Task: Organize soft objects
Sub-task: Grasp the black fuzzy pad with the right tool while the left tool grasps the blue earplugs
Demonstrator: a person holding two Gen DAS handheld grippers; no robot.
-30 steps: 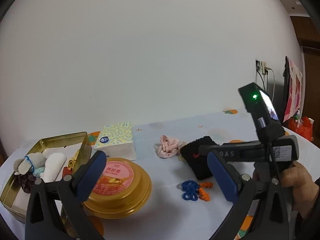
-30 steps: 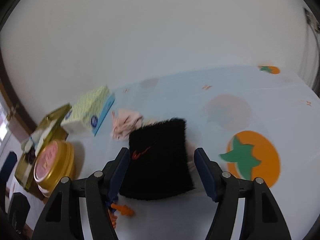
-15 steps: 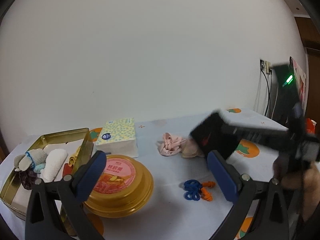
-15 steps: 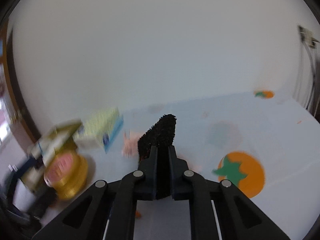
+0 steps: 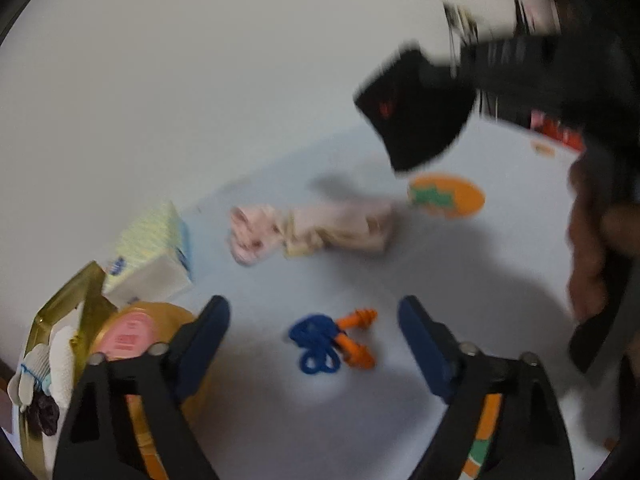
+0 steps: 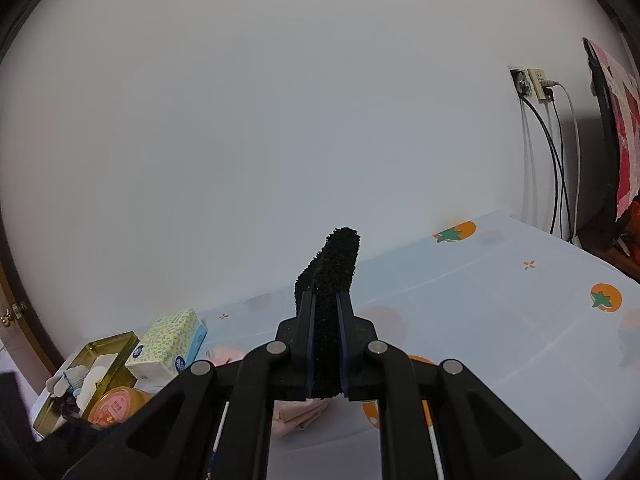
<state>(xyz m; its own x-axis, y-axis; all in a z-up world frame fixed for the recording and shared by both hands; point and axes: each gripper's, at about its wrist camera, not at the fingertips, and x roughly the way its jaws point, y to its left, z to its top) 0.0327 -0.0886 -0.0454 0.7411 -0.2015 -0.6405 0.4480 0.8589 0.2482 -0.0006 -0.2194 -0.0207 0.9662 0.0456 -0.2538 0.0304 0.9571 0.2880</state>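
2 claws: right claw raised, level.

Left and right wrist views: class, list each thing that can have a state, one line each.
Black wristband: clamped, lifted off the table.
Right hand-held gripper: shut on the wristband.
Left hand-held gripper: empty, jaws closing.
Gold tin: open, holding soft items.
Round gold container: lid on.

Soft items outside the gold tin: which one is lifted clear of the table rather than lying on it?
The black wristband, clamped in the right gripper and raised. The pink cloth, beige cloth and blue cord with orange earplugs all lie on the table.
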